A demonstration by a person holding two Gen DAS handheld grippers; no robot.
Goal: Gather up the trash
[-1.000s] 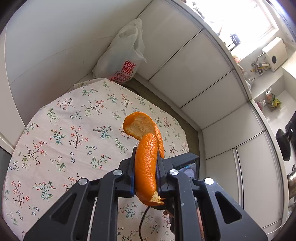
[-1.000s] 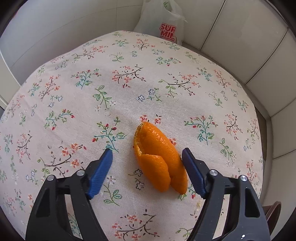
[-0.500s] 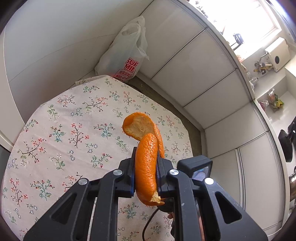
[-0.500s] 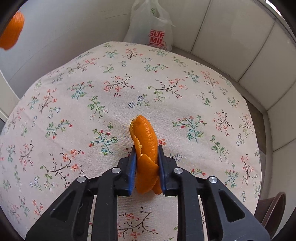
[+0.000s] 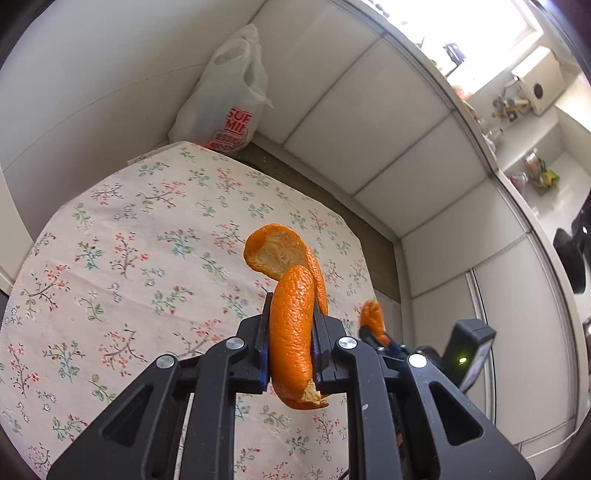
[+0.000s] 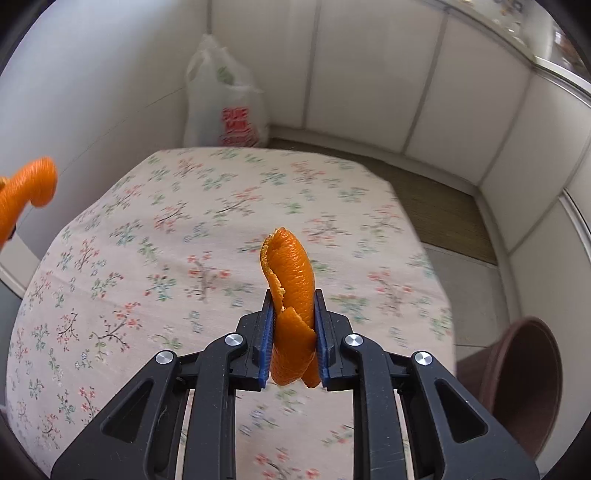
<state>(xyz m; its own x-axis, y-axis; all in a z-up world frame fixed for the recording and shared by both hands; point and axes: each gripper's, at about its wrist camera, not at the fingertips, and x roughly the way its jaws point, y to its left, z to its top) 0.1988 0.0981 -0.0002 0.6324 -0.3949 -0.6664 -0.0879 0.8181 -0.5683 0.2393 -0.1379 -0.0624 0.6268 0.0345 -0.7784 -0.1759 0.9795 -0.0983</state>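
While both grippers, left (image 5: 290, 343) and right (image 6: 293, 341), pinch orange peels, we risk thin curls slipping mid-carry.

This is a home kitchen corner. Ahead of the jaws lies a bench under a floral tablecloth (image 5: 122, 258), boxed in by white panelled walls (image 5: 388, 125), with a printed plastic shopping bag (image 5: 225, 99) on the floor. Far right of the jaws, a sunlit window (image 5: 461, 26) tops a cluttered counter (image 5: 554, 192).
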